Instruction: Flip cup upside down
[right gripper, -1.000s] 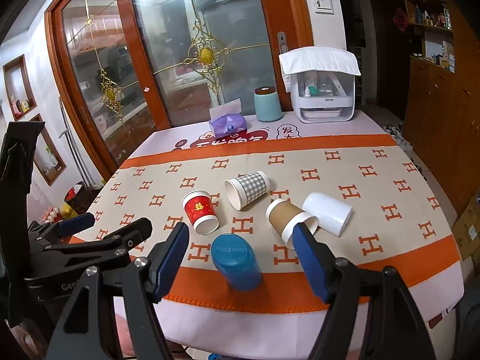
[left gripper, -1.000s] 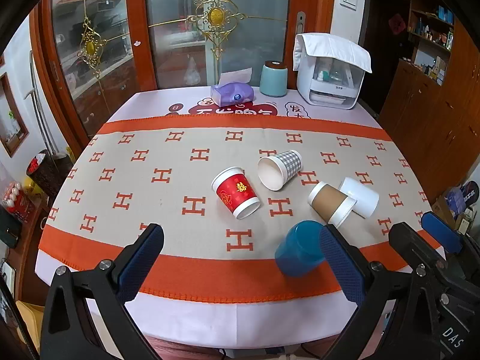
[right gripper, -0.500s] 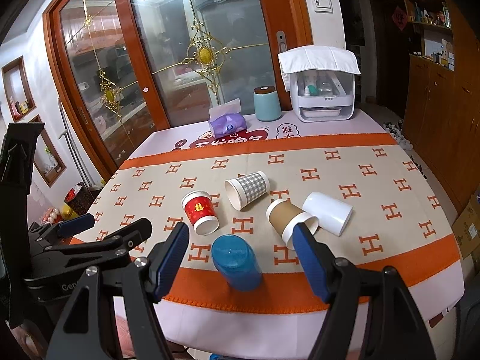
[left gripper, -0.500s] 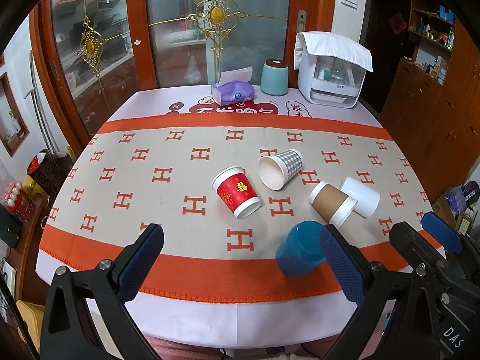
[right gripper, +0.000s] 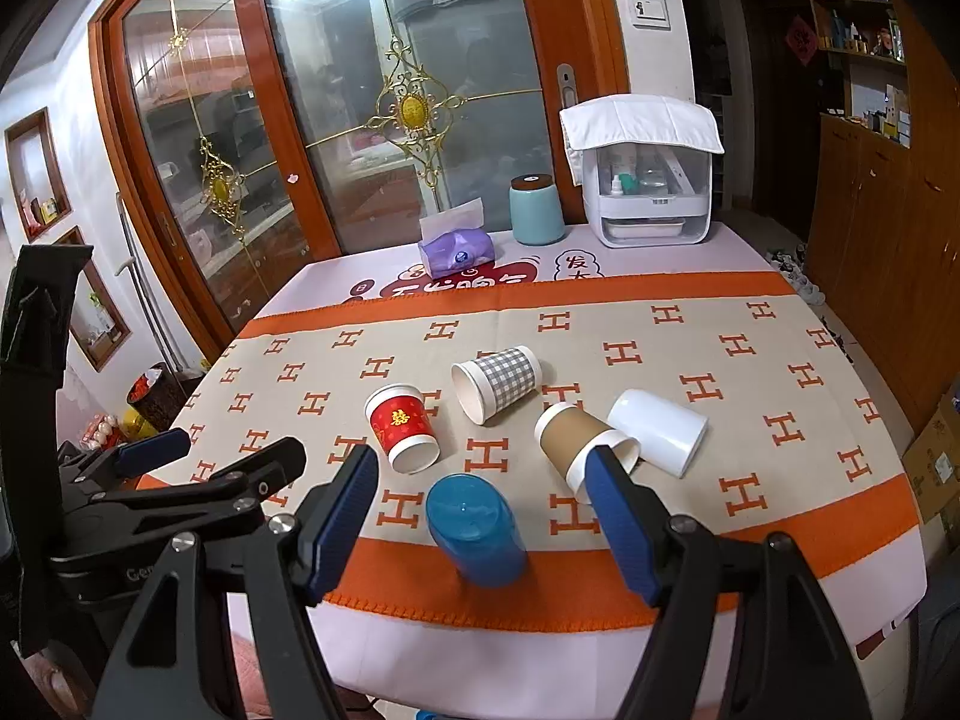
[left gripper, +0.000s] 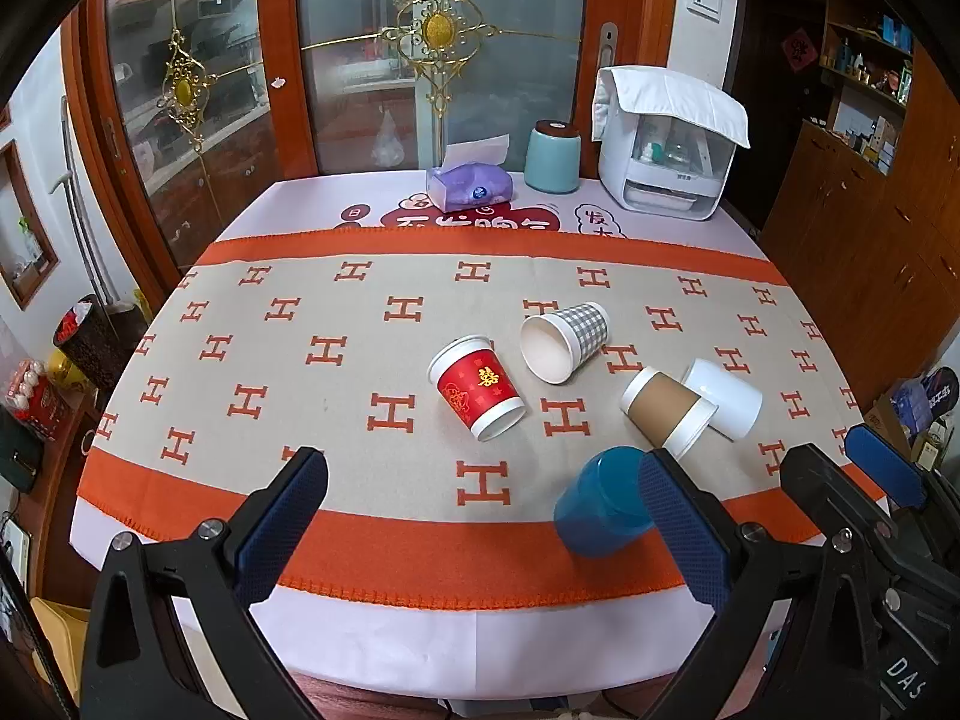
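Observation:
Several cups are on the table. A blue plastic cup [left gripper: 603, 501] [right gripper: 475, 529] stands upside down on the front orange stripe. A red paper cup [left gripper: 477, 386] [right gripper: 402, 428], a grey checked cup [left gripper: 564, 341] [right gripper: 497, 383], a brown cup [left gripper: 668, 411] [right gripper: 581, 440] and a white cup [left gripper: 724, 398] [right gripper: 658, 422] lie on their sides. My left gripper [left gripper: 480, 525] is open and empty above the front edge. My right gripper [right gripper: 480, 528] is open and empty, its fingers either side of the blue cup, short of it.
At the table's far end are a purple tissue pack [left gripper: 469, 187], a teal canister [left gripper: 552, 157] and a white appliance under a cloth [left gripper: 666, 159]. Glass doors stand behind. Wooden cabinets [left gripper: 870, 228] line the right. The other gripper shows at each view's edge [left gripper: 882, 474] [right gripper: 150, 453].

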The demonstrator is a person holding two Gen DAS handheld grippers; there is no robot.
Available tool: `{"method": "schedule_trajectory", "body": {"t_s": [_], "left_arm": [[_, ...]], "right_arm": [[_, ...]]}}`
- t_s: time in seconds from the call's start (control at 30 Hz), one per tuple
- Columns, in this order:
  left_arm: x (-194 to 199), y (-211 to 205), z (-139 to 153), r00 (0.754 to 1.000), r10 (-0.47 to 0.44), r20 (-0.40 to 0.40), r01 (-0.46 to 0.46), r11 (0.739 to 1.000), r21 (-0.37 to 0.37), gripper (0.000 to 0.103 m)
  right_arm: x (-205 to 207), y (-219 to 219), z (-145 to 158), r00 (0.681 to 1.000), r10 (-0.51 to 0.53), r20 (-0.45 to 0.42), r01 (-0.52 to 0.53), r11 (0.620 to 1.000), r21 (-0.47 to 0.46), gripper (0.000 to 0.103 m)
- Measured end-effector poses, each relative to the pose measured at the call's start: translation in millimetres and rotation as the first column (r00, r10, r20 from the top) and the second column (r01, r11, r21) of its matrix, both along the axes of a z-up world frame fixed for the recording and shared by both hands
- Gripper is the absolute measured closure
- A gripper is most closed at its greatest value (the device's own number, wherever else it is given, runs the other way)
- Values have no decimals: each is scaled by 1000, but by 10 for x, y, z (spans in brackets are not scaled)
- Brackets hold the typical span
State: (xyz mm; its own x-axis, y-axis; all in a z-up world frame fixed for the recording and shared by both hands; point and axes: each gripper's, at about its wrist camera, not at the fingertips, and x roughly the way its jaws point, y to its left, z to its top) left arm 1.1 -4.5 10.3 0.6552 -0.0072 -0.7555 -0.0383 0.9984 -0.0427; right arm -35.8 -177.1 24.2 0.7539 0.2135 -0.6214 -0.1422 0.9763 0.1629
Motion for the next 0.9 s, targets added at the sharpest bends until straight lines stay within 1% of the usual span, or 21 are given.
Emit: {"method": "schedule_trajectory", "body": {"t_s": [0.9], "left_arm": [[-28,6,4,1000,8,12,-8,1000,9,1]], "right_arm": [[-4,32,-11,1000,1,4,-1,1000,2,31]]}}
